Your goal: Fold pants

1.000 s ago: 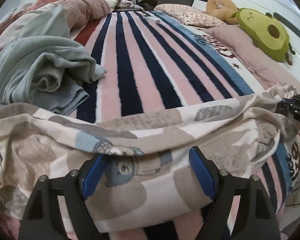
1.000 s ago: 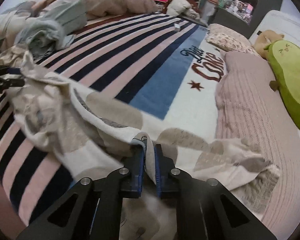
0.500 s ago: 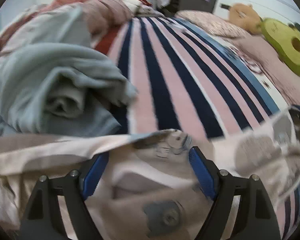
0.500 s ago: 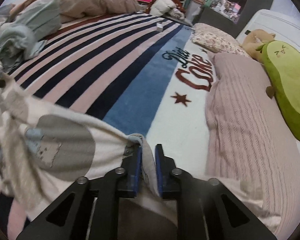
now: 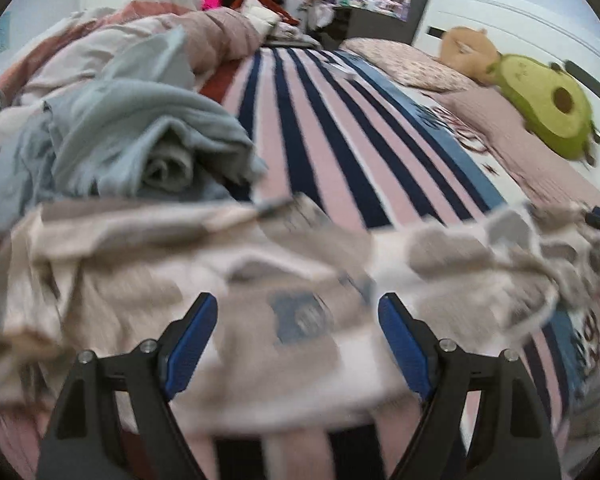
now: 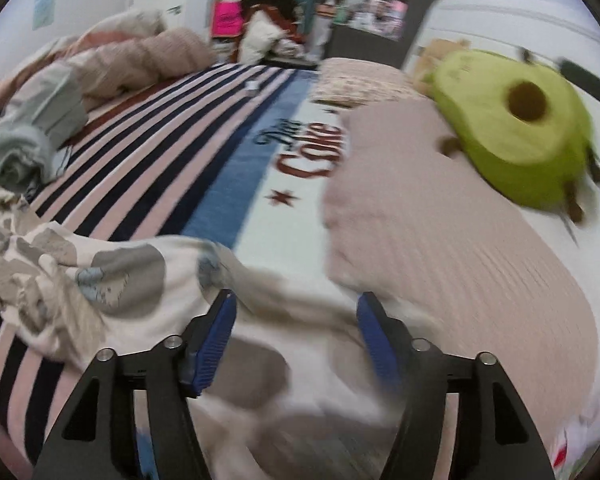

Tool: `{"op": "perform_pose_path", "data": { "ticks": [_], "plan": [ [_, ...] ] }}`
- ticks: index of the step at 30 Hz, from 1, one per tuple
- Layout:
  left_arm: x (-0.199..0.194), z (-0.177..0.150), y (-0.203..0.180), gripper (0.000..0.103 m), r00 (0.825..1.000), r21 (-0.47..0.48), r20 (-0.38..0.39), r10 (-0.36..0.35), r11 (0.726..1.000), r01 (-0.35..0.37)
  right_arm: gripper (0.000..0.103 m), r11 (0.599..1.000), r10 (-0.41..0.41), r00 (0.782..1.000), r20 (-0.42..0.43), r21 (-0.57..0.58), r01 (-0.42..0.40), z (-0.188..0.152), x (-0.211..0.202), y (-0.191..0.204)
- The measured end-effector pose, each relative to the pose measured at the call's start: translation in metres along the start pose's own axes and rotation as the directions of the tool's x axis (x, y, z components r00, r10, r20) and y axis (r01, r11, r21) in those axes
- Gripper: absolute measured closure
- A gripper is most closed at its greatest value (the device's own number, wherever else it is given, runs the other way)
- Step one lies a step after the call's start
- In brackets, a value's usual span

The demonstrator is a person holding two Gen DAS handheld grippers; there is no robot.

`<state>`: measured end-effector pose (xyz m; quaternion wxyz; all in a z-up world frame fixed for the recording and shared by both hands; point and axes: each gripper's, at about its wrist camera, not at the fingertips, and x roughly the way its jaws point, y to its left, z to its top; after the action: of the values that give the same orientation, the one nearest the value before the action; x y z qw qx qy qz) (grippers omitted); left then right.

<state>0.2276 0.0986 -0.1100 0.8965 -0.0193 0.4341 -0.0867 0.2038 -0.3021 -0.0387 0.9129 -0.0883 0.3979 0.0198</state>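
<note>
Left wrist view, pants [image 5: 300, 280] beneath spread fingers [image 5: 192, 340], right likewise

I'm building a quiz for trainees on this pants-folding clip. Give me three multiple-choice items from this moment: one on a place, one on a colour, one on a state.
1. Where does the green avocado plush toy lie?
A. on the heap of grey-blue clothes
B. by the white headboard, beside the dusty-pink ribbed pillow
C. on the patterned pants

2. What colour are the claw fingers' pads?
A. red
B. blue
C. yellow

3. How is the right claw?
A. shut on the pants
C. shut on the pillow
B. open

Answers: 1 B, the toy rests by the headboard next to the pillow. 2 B, both views show blue pads. 3 B, its fingers stand apart over the beige bear-print pants.
</note>
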Motion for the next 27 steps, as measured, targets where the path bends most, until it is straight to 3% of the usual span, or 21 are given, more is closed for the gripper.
{"op": "perform_pose_path", "data": {
  "ticks": [3, 6, 9, 12, 16, 20, 22, 27],
  "plan": [
    [-0.004, -0.02, -0.015, 0.023, 0.999, 0.018, -0.036, -0.04, 0.999, 0.041, 0.036, 0.997, -0.051, 0.999, 0.015, 0.055, 0.05, -0.021, -0.027, -0.025],
    [-0.002, -0.036, -0.028, 0.023, 0.998, 0.041, -0.064, -0.022, 0.999, 0.024, 0.035, 0.991, -0.094, 0.996, -0.011, 0.092, 0.094, -0.042, -0.04, -0.047],
    [0.0, -0.048, -0.034, 0.023, 0.997, 0.033, -0.079, -0.023, 0.999, 0.025, 0.035, 0.985, -0.044, 0.999, -0.03, 0.163, 0.048, -0.061, -0.043, -0.061],
    [0.003, -0.051, -0.04, 0.023, 0.996, 0.038, -0.085, -0.009, 0.999, 0.012, 0.033, 0.974, 0.094, 0.995, -0.038, 0.211, -0.084, -0.074, -0.034, -0.064],
    [0.01, -0.047, -0.04, 0.023, 0.996, 0.038, -0.086, 0.006, 0.999, -0.003, 0.033, 0.989, 0.048, 0.999, -0.013, 0.139, -0.046, -0.078, -0.028, -0.044],
    [0.017, -0.044, -0.038, 0.023, 0.996, 0.038, -0.086, 0.026, 0.999, -0.023, 0.056, 0.999, 0.033, 0.999, -0.007, 0.018, -0.033, -0.075, -0.022, -0.017],
    [0.016, -0.044, -0.037, 0.023, 0.996, 0.037, -0.084, 0.027, 0.999, -0.024, 0.083, 0.999, 0.02, 1.0, -0.002, -0.031, -0.02, -0.072, -0.015, -0.007],
    [0.01, -0.046, -0.037, 0.023, 0.996, 0.059, -0.083, 0.04, 0.998, -0.035, 0.092, 0.999, -0.055, 0.996, 0.069, 0.004, 0.054, -0.069, -0.025, -0.014]
  ]
}}
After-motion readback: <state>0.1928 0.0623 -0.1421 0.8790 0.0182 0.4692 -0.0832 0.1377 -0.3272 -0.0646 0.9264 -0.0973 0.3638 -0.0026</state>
